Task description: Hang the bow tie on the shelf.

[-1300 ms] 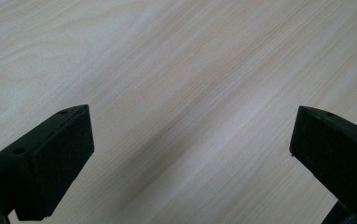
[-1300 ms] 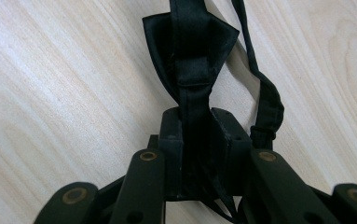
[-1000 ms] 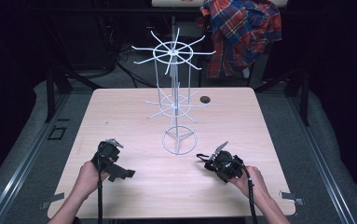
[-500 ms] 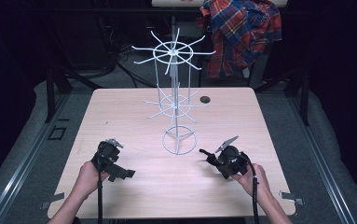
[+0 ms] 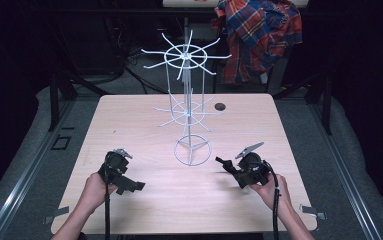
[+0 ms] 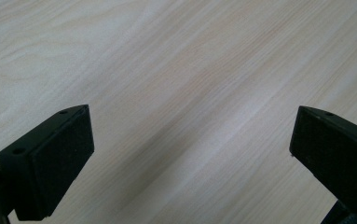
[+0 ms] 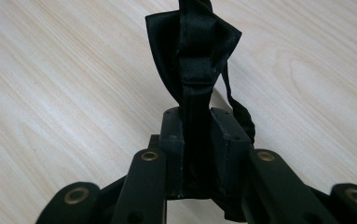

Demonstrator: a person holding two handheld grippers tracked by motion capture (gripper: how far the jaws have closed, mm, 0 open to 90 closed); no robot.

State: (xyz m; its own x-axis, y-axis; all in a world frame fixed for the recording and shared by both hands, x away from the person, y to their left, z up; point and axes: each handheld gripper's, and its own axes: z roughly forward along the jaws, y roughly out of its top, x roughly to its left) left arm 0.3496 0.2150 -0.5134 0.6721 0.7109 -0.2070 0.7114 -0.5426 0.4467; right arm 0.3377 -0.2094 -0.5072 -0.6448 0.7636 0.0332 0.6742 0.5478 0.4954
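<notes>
Holding: right gripper (image 7: 197, 140) clamps black bow tie (image 7: 192, 51) at its knot
Feel: soft, light, slippery satin
Left gripper (image 6: 190, 140): wide, empty

Each bare-armed hand carries a matte black tool: the left tool (image 5: 129, 184), the right tool (image 5: 229, 166). Each has 2 flat-padded jaws, a grey 3-cornered plate on top and a black cable trailing behind. Brass rivets dot the right tool's linkage.
</notes>
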